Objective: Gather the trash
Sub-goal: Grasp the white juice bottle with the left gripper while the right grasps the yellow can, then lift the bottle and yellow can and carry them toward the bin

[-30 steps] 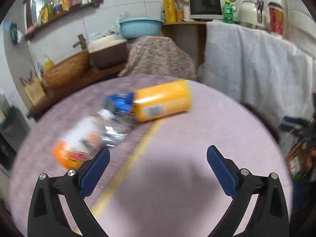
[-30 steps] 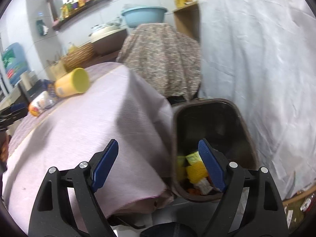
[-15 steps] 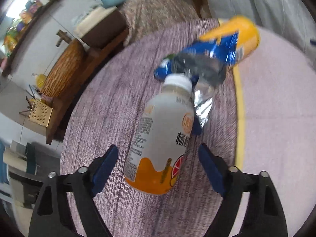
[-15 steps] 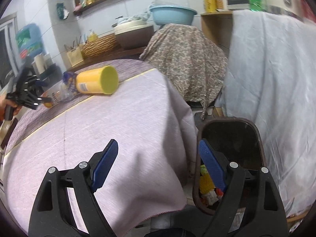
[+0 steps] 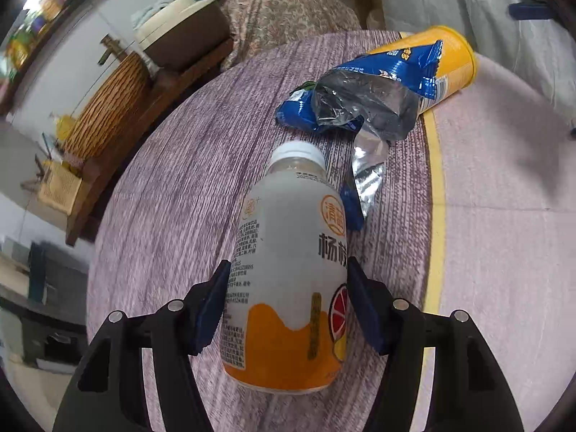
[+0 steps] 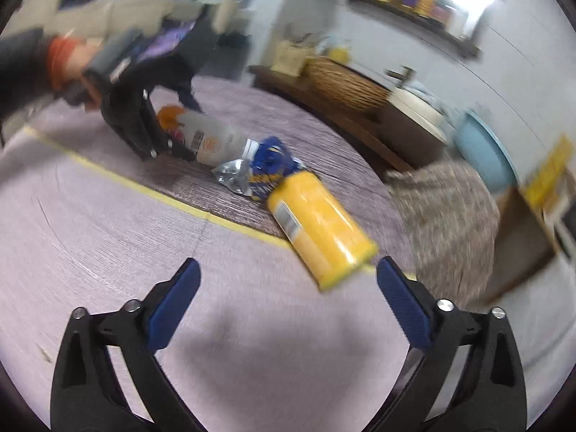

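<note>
A white and orange drink bottle [image 5: 288, 273] lies on the purple tablecloth [image 5: 172, 194]; my left gripper [image 5: 288, 302] is shut on its lower body. Beyond its cap lies a crumpled blue and silver snack bag [image 5: 363, 97], and past that a yellow canister [image 5: 453, 64] on its side. In the right wrist view my right gripper [image 6: 288, 302] is open and empty just short of the yellow canister [image 6: 320, 230]. The snack bag [image 6: 259, 172], the bottle [image 6: 212, 140] and the left gripper [image 6: 144, 133] show farther back.
A yellow stripe [image 5: 435, 194] runs across the tablecloth. Behind the table stand a wooden bench [image 5: 144, 108] with a wicker basket [image 5: 108, 104], a brown pot [image 5: 183, 32] and a blue basin [image 6: 482, 151]. A patterned cloth-covered object [image 6: 442, 216] is next to the table edge.
My left gripper has closed onto the bottle. My right gripper has swung from the bin beside the table to the tabletop, close to the yellow canister.
</note>
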Demonstrator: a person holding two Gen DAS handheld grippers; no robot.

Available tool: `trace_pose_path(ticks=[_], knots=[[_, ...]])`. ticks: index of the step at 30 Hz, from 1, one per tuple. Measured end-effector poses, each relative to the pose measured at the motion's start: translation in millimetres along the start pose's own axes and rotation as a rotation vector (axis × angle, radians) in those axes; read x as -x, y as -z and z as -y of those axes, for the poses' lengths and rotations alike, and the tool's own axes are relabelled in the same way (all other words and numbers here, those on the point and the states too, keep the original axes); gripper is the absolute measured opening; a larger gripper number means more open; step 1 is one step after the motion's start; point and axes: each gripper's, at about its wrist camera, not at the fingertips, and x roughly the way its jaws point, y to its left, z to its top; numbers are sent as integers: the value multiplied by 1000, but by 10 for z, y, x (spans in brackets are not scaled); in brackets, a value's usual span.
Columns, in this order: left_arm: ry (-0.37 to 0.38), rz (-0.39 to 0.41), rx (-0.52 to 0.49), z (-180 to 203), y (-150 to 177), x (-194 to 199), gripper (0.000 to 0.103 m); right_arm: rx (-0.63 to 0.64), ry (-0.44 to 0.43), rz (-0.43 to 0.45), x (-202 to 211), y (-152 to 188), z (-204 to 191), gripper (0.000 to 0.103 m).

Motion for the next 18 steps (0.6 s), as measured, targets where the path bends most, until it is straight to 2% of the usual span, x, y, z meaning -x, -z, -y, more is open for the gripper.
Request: trace_pose_path(ticks=[3,7,10,13,18], knots=[[17,21,44,-3,195,106,62,125,20,-39,-285,-237,-10,97],[48,35,86,3,429,200,62,188,-9,-91,-605,-445,69,97],[64,40,101,28,550,225,62,244,-5,-169,-919,-555,103,97],[76,47,116,25,579,218,62,295,-16,-243,-1164,-616,63,97],[96,65,154,-7,596,219,62,345,-52,-309,-1454,-615,-3,95]])
